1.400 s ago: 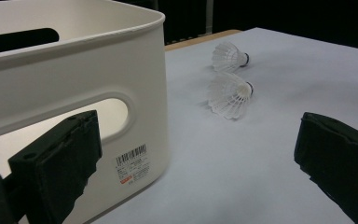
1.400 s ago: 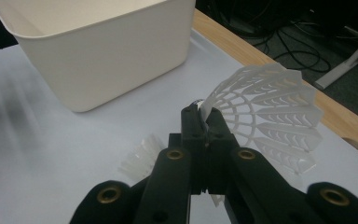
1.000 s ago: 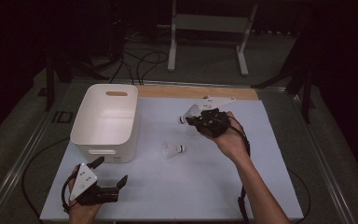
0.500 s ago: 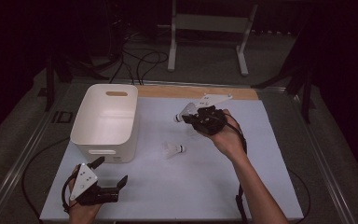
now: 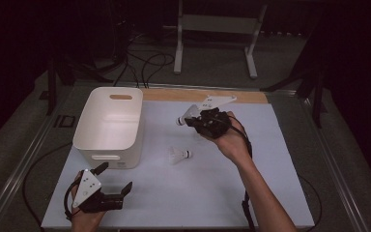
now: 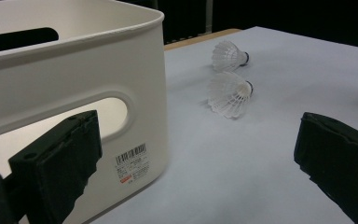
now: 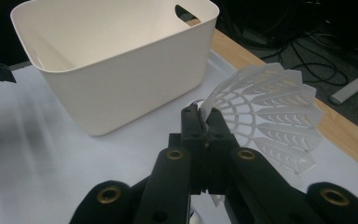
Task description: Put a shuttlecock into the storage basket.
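The right gripper (image 5: 193, 121) sits right of centre in the high view, raised off the white surface (image 5: 280, 183) and aimed toward the upper left of the frame. Its fingers (image 7: 193, 128) are pressed fully together on the skirt of a white shuttlecock (image 7: 265, 109). In the right gripper view, this held shuttlecock fans out to the right of the fingers: a white plastic skirt of ribbed, slotted vanes, thin enough to show the wood strip behind it. Its cork end is largely hidden behind the fingertips.

A second shuttlecock (image 5: 178, 155) lies on its side at the centre of the high view, just right of the white bin (image 5: 107, 145), apart from both grippers. In the left gripper view its rounded white skirt points left and its dark-banded tip points right.

The left gripper (image 5: 116, 180) rests at the lower left of the high view, near the bin's front wall. Its fingers (image 6: 58, 161) stand wide apart with nothing between them.
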### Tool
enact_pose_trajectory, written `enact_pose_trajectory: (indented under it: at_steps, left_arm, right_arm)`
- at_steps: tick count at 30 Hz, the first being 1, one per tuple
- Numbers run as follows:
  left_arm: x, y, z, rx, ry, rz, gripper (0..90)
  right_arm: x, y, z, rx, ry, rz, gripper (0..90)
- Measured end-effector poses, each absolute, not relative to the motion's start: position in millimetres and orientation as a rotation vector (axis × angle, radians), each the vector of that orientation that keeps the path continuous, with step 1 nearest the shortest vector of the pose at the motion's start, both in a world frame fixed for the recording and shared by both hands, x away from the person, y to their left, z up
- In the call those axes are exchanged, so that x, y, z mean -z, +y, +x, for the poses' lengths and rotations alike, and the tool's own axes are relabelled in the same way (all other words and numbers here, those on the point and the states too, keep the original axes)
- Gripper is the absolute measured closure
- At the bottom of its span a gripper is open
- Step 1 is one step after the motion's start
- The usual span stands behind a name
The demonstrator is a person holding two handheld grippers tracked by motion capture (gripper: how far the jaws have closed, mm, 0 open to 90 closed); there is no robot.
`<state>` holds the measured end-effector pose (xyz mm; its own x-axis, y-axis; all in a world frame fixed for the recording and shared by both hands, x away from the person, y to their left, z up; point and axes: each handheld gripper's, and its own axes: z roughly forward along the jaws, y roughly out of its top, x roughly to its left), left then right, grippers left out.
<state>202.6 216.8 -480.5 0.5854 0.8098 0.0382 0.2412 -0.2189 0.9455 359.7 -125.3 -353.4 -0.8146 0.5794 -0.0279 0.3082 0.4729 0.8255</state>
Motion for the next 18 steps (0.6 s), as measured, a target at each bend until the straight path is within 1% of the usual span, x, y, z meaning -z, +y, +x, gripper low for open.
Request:
enact_pose_trajectory:
  at_steps: [18]
  left_arm:
    - [480,217,202,-0.671,0.869,1.756,1.2]
  right_arm:
    - [353,-113,364,-1.287,2.421,0.750,89.6]
